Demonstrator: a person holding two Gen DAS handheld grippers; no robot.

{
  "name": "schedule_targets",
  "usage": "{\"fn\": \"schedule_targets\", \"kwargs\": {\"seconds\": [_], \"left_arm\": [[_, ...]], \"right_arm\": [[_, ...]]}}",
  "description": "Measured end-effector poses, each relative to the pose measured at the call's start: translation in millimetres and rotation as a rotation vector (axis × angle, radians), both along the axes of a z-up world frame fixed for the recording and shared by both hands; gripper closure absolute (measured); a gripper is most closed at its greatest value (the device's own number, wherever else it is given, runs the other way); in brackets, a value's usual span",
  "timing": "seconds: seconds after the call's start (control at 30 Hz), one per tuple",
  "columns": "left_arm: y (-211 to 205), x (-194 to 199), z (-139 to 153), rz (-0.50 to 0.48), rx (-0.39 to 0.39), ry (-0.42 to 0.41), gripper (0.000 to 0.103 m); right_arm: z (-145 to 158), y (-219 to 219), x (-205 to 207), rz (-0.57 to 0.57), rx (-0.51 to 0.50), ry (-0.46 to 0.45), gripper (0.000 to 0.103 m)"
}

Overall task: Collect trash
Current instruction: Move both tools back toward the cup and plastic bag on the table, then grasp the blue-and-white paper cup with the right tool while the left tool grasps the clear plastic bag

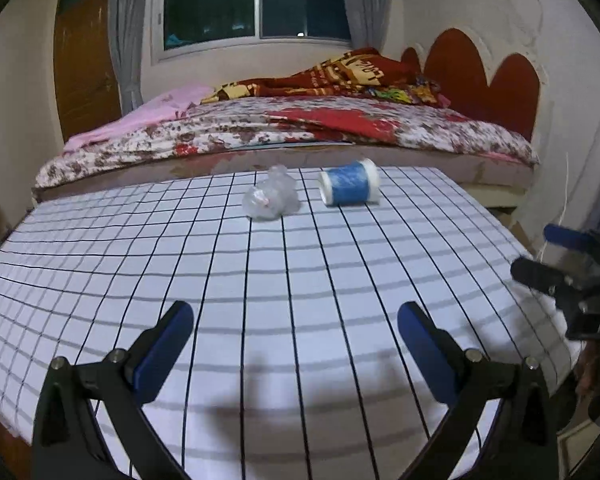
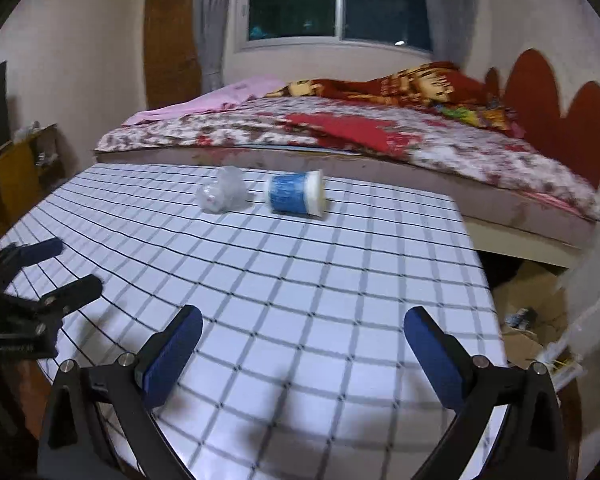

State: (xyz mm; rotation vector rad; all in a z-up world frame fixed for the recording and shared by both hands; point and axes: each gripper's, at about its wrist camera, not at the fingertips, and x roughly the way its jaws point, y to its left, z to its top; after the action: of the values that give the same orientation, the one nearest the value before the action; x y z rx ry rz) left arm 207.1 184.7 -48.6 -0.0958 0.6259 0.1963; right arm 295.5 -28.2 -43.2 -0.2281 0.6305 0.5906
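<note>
A crumpled clear plastic bag (image 1: 271, 199) (image 2: 222, 195) lies near the far edge of the checked table (image 1: 260, 280) (image 2: 300, 272). Just right of it a blue and white cup (image 1: 349, 182) (image 2: 296, 193) lies on its side. My left gripper (image 1: 296, 316) is open over the near part of the table, with nothing between its blue pads. My right gripper (image 2: 303, 320) is also open and empty, well short of the cup. Each gripper shows in the other's view, the right gripper (image 1: 534, 252) at the table's right edge and the left gripper (image 2: 78, 264) at its left side.
A bed (image 1: 300, 132) with a floral cover and red blanket runs right behind the table. Cardboard and clutter (image 2: 536, 320) lie on the floor to the table's right. A wooden door (image 1: 84, 64) and a window (image 1: 256, 0) are on the far wall.
</note>
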Motion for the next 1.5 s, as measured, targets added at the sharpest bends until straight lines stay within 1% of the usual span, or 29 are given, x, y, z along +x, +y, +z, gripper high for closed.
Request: {"fn": "schedule_targets", "kwargs": {"seconds": [0.1,0.23,0.37,0.43,0.47,0.53,0.6,0.63,0.67,0.7,0.73,0.77,0.83,0.87,0.9,0.93,0.97,1.0,1.03,1.07,1.1,1.13,1.2,1.27,1.4,1.5], "left_arm": [[21,27,-5,0.005,-0.015,0.011,0.002],[41,68,-11,-0.028,0.012,0.027,0.011],[57,111,-20,-0.053,0.022,0.043,0.013],[65,133,-25,-0.062,0.014,0.052,0.013],[67,143,-28,-0.063,0.012,0.058,0.015],[72,161,-35,-0.071,-0.009,0.073,0.018],[76,175,-40,-0.07,-0.023,0.086,0.018],[78,183,-44,-0.069,-0.028,0.092,0.018],[79,188,-46,-0.069,-0.031,0.098,0.019],[80,193,-48,-0.071,-0.042,0.105,0.02],[81,197,-49,-0.073,-0.053,0.113,0.023],[82,201,-49,-0.075,-0.068,0.111,0.024],[83,207,-46,-0.076,-0.074,0.104,0.025],[84,210,-45,-0.082,-0.082,0.104,0.026],[84,213,-45,-0.089,-0.084,0.105,0.028],[83,218,-47,-0.099,-0.084,0.114,0.031],[81,220,-49,-0.11,-0.086,0.124,0.036],[79,223,-51,-0.125,-0.081,0.14,0.042],[76,224,-54,-0.134,-0.066,0.153,0.052],[73,223,-54,-0.136,-0.054,0.155,0.054],[71,220,-52,-0.145,-0.049,0.139,0.056],[70,217,-51,-0.151,-0.051,0.13,0.057],[69,213,-51,-0.156,-0.056,0.124,0.059],[66,204,-47,-0.158,-0.052,0.099,0.059],[62,187,-42,-0.154,-0.039,0.074,0.06],[57,173,-40,-0.153,-0.032,0.065,0.06]], "right_arm": [[-5,24,31,-0.005,-0.045,0.015,0.001],[-15,51,78,-0.011,-0.025,0.049,0.001],[-32,75,118,0.022,-0.037,0.065,0.001],[-39,83,135,0.037,-0.047,0.065,0.001],[-42,87,144,0.042,-0.054,0.064,0.001],[-45,93,163,0.053,-0.048,0.071,0.001],[-47,96,177,0.061,-0.04,0.077,0.001],[-48,99,184,0.075,-0.034,0.082,0.003],[-49,102,189,0.085,-0.034,0.081,0.006],[-50,105,194,0.096,-0.036,0.085,0.011],[-52,108,199,0.107,-0.034,0.095,0.017],[-54,112,204,0.124,-0.027,0.109,0.02],[-57,115,209,0.144,-0.014,0.122,0.03],[-59,117,210,0.159,-0.008,0.13,0.035],[-60,118,211,0.17,-0.001,0.137,0.048],[-62,119,212,0.183,0.011,0.148,0.058],[-64,120,212,0.187,0.021,0.163,0.062],[-64,119,211,0.19,0.033,0.173,0.071],[-64,117,211,0.194,0.053,0.182,0.083],[-64,115,209,0.198,0.074,0.193,0.088],[-64,115,208,0.197,0.077,0.199,0.097],[-65,116,206,0.196,0.071,0.201,0.099],[-64,118,197,0.198,0.059,0.185,0.099],[-62,120,185,0.198,0.032,0.152,0.099],[-57,117,166,0.148,-0.03,0.077,0.099],[-51,107,152,0.126,-0.032,0.06,0.099]]}}
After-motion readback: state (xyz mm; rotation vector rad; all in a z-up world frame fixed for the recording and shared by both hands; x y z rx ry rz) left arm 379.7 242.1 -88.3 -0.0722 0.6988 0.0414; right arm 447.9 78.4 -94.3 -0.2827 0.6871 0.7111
